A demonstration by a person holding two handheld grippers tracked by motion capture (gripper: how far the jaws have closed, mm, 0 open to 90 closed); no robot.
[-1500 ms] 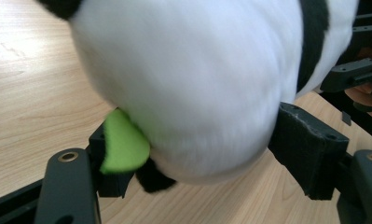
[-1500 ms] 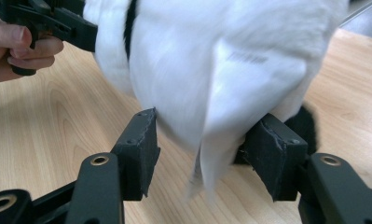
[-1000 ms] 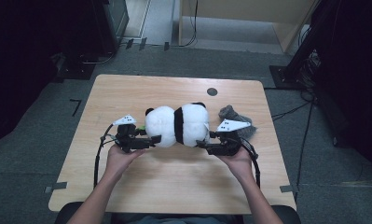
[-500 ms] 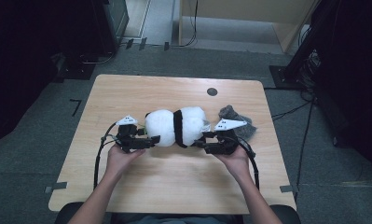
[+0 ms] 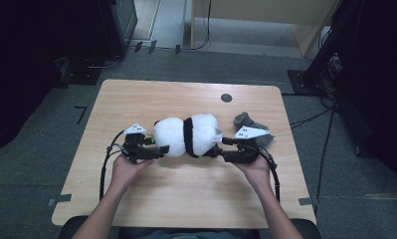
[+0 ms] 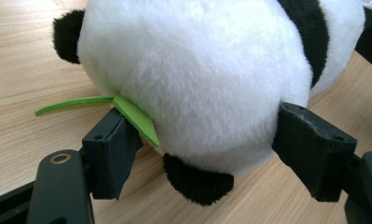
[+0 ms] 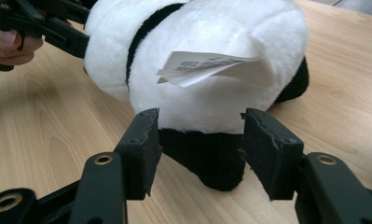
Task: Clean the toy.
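On table | plush panda between grippers | left fingers spread | right fingers straddle paw, closing

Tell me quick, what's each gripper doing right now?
Left gripper: jaws just opening, set around the toy panda's head; grip cannot be told.
Right gripper: jaws just closing around the panda's black foot; grip cannot be told.

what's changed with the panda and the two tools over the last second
The plush panda has rolled slightly, its black band now more upright. The left tool has opened a little wider round its head end, and the right tool has just been closing round a black foot. Both hands, the table and the grey cloth stayed put.
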